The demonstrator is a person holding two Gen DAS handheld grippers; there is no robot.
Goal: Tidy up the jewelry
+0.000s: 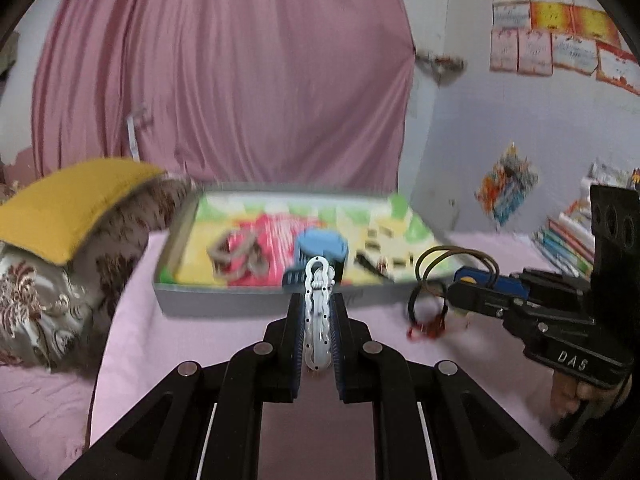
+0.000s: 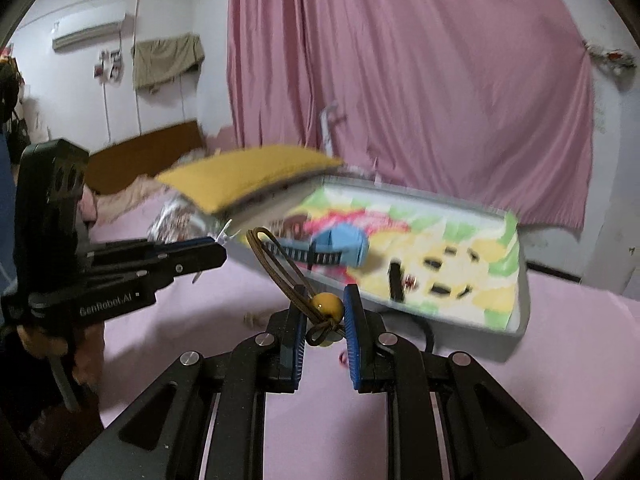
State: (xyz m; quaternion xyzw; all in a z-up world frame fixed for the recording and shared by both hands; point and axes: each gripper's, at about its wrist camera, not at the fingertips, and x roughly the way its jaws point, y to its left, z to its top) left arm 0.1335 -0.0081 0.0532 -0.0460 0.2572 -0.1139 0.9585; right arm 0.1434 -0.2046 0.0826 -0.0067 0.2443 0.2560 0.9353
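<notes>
Above pink bedsheet | left gripper clamps white clip | right gripper clamps hair tie

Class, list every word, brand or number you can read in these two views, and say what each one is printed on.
"DAS" – on the body of the right gripper, seen from the left wrist.
"GenRobot.AI" – on the body of the left gripper, seen from the right wrist.
Wall posters, the books and the printed tray lining: too blurred to read.
</notes>
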